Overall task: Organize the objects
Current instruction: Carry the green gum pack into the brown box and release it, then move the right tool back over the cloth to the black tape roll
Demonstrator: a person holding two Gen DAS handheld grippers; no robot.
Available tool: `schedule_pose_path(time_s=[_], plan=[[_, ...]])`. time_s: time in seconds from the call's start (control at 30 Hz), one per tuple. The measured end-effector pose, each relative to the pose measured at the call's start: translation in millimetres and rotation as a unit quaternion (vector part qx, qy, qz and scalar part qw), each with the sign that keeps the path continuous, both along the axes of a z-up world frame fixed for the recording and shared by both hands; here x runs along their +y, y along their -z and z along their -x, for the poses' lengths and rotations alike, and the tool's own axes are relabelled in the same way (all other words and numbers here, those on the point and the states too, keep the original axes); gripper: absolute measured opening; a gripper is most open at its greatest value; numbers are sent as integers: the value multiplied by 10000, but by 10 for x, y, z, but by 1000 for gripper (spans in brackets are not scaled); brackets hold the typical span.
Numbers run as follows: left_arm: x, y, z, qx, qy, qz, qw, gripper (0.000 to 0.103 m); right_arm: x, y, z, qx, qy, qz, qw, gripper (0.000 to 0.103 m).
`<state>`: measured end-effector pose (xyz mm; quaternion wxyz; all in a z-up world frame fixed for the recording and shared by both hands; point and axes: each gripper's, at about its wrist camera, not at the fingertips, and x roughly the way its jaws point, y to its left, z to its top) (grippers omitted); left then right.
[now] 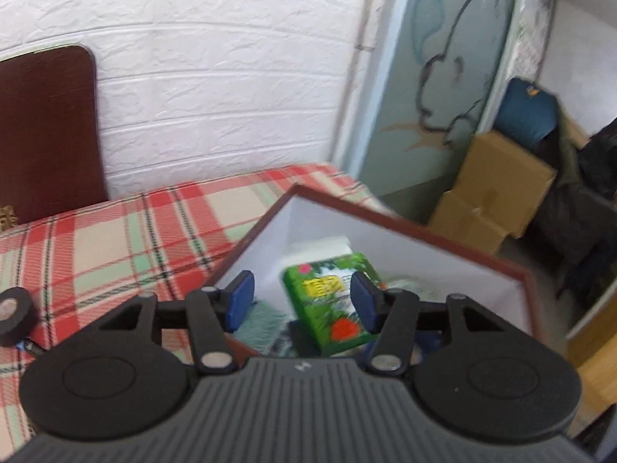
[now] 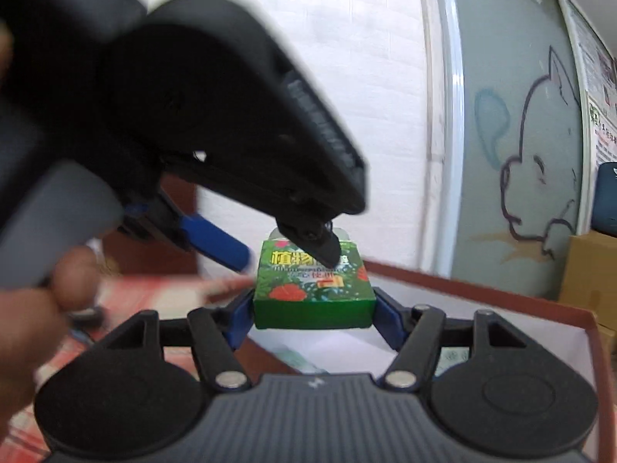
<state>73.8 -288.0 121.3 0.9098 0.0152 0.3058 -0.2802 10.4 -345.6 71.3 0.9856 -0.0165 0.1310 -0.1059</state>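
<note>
Right gripper (image 2: pixel 314 318) clasps the green box (image 2: pixel 314 293) between its blue pads, above the red-rimmed box's (image 2: pixel 482 289) near edge — left gripper (image 1: pixel 302 301) released, nothing between its pads, over that container on the plaid-covered table (image 1: pixel 115 239).

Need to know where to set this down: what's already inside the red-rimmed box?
Inside the red-rimmed box, a teal-patterned packet lies on the bottom, with something white at the back. The green carton, held above by the right gripper, hides the middle.
</note>
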Motion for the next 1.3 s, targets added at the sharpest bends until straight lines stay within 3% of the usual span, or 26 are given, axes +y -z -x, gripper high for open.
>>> schedule_pose_path(time_s=[0.07, 0.43, 0.6, 0.73, 0.9, 1.13, 1.23, 1.3], plan=[[125, 69, 13, 57, -15, 80, 10000, 57, -26, 20, 2, -96, 94, -53, 9999, 74], [887, 159, 496, -472, -142, 143, 9987, 59, 304, 119, 621, -543, -141, -248, 9981, 76], [1385, 433, 549, -257, -646, -261, 9972, 59, 753, 238, 665, 7, -980, -203, 9950, 77], [1874, 718, 493, 217, -1262, -456, 9907, 59, 1025, 392, 488, 838, -1539, -358, 9839, 76], [2435, 933, 488, 438, -1919, -549, 9789, 59, 1323, 502, 410, 1236, -1860, -65, 9747, 76], [2960, 1015, 359, -17, -2566, -894, 9624, 60, 1763, 556, 314, 1564, -2159, 152, 9637, 76], [3168, 1087, 300, -329, -2846, -1017, 9527, 70, 1894, 536, 169, 1494, -2238, 209, 9629, 76], [3328, 1108, 275, -298, -2952, -693, 9524, 76, 1950, 486, 69, 1272, -2266, 196, 9654, 78]])
